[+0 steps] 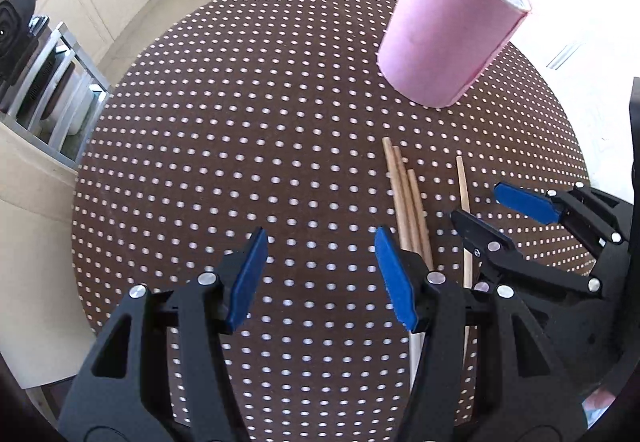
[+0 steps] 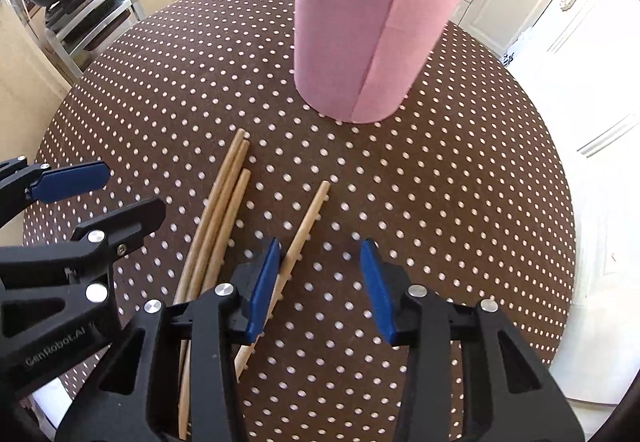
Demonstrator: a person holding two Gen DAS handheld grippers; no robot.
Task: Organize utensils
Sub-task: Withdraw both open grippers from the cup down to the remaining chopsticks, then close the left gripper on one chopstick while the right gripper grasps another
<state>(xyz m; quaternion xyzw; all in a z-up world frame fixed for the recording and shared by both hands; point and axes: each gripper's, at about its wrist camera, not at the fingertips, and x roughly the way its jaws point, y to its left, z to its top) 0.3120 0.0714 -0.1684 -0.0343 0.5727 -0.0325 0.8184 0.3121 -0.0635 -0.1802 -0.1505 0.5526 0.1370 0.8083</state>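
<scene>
Your single chopstick (image 2: 304, 230) lies loose on the polka-dot tablecloth (image 2: 440, 222), apart from a bundle of three chopsticks (image 2: 224, 218) to its left; the pink holder (image 2: 360, 38) stands beyond, upright, already carrying several sticks. Your right gripper (image 2: 320, 286) has its jaws spread, pinching nothing; the single stick runs just beside the left pad (image 2: 262, 290), outside the gap, and whether it touches I cannot tell. Your left gripper (image 1: 320, 278) also stands spread and empty over bare cloth, the bundle passing beside its right pad (image 1: 394, 278). Risk, in my judgement: closing from here would catch nothing, or nudge the stick sideways into the bundle; the round sticks may roll; the two grippers sit near each other and could clash.
</scene>
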